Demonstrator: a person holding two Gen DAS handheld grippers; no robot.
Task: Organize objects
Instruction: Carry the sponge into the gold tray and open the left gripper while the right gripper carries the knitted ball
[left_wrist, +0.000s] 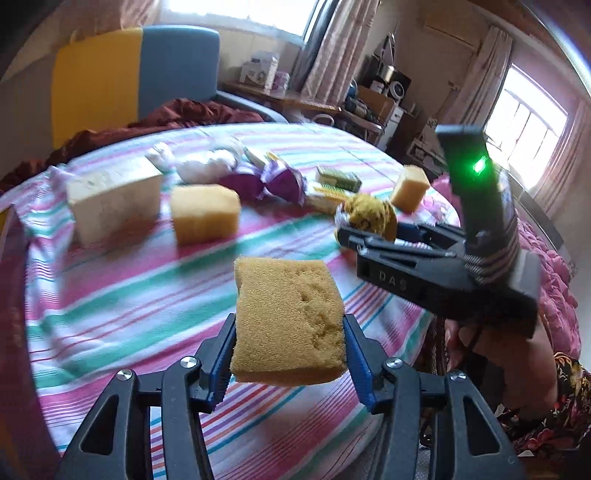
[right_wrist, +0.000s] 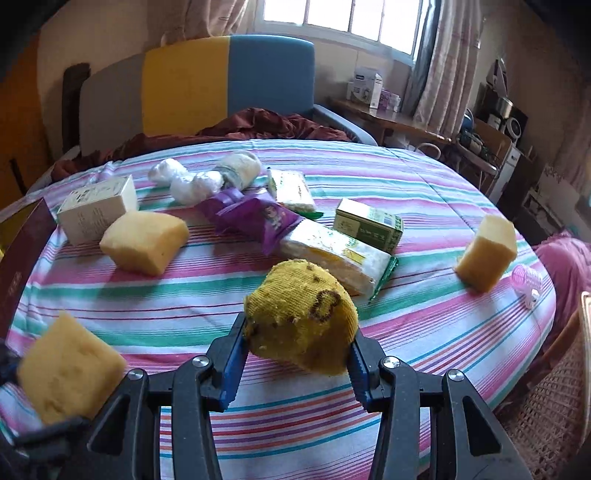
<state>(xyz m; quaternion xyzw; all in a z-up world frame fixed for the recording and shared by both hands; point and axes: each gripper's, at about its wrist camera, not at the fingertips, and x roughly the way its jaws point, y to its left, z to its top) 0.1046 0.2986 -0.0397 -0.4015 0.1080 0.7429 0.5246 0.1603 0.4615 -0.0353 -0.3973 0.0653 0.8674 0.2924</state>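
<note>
The left gripper (left_wrist: 290, 345) has its blue pads pressed into the sides of a yellow sponge (left_wrist: 286, 321), which hangs clear above the striped bedspread (left_wrist: 122, 295). The right gripper (right_wrist: 299, 345) is clamped on a rolled yellow sock (right_wrist: 301, 317), also lifted off the bedspread. In the left wrist view the right gripper (left_wrist: 364, 236) sits beyond the held sponge and to its right, with a green light glowing on its mount.

Taking the purple snack packet (right_wrist: 255, 218) as the centre of the clutter: a second sponge (right_wrist: 144, 242) lies to its left, with a white carton (right_wrist: 98, 208) just behind that. A green box (right_wrist: 369, 223) sits to its right, a clear-wrapped packet (right_wrist: 336, 256) lies in front of the box, and a third sponge (right_wrist: 485, 251) stands well apart near the bed's right edge, beside a pink hair roller (right_wrist: 526, 280).
</note>
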